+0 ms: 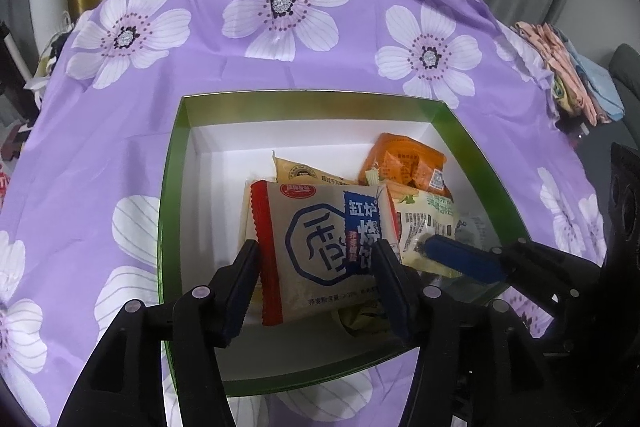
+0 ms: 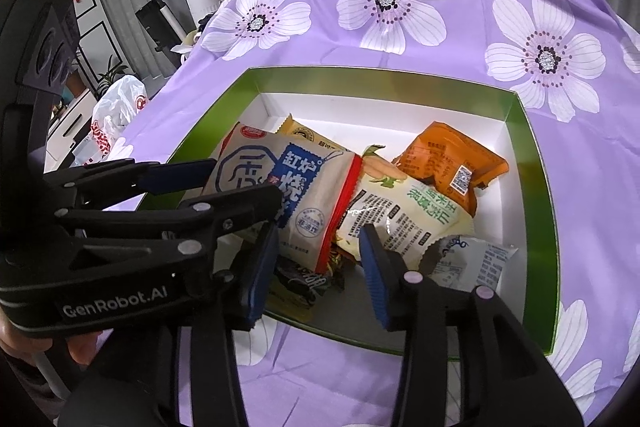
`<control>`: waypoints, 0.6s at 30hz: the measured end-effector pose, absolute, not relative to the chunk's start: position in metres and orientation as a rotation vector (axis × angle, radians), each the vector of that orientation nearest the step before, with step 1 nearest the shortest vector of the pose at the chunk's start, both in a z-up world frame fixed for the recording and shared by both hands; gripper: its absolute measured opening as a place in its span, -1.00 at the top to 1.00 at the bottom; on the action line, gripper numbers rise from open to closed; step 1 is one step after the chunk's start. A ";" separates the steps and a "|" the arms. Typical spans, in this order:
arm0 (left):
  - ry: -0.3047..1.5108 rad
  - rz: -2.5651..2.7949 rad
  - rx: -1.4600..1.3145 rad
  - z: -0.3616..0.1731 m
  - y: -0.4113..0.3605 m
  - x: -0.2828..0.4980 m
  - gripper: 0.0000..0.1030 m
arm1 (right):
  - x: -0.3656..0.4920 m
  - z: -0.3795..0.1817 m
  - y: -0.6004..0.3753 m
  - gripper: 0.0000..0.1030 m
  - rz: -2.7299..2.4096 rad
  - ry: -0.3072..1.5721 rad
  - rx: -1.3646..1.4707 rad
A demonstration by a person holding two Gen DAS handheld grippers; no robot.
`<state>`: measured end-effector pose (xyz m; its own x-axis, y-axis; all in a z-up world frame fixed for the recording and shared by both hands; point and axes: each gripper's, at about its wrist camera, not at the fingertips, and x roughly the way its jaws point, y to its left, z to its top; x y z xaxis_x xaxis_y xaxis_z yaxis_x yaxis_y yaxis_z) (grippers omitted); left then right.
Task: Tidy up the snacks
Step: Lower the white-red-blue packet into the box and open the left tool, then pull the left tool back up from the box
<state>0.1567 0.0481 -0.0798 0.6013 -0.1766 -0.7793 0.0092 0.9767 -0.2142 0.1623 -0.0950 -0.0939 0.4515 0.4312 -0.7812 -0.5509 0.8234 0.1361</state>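
Observation:
A green box with a white inside [image 1: 172,187] [image 2: 536,155] sits on the purple flowered cloth and holds several snack packets. My left gripper [image 1: 316,287] is shut on the beige packet with a red edge and blue print [image 1: 316,247] [image 2: 292,187], holding it tilted over the box. An orange packet [image 1: 404,159] [image 2: 452,163], a cream and green packet [image 1: 428,223] [image 2: 404,215] and a tan packet [image 1: 296,171] lie inside. My right gripper [image 2: 320,275] is open over the box's near edge, empty; it also shows in the left wrist view [image 1: 460,255].
The purple cloth [image 1: 280,59] covers the table all around the box. Folded cloths [image 1: 576,75] lie at the far right edge. A white plastic bag [image 2: 120,107] and a floor cleaner [image 2: 152,15] stand beyond the table's left side.

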 end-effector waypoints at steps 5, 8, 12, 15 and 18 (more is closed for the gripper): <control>0.904 -0.090 -0.195 -0.077 0.051 0.153 -0.55 | 0.161 -0.093 -0.097 0.04 0.596 0.918 -0.150; 0.898 -0.088 -0.199 -0.075 0.053 0.151 -0.55 | 0.161 -0.092 -0.099 0.02 0.585 0.918 -0.148; 0.894 -0.082 -0.189 -0.072 0.052 0.149 -0.55 | 0.161 -0.092 -0.101 -0.04 0.574 0.919 -0.144; 0.893 -0.077 -0.180 -0.071 0.051 0.150 -0.55 | 0.160 -0.091 -0.102 -0.07 0.569 0.918 -0.144; 0.895 -0.073 -0.173 -0.070 0.049 0.149 -0.55 | 0.159 -0.090 -0.103 -0.11 0.563 0.918 -0.145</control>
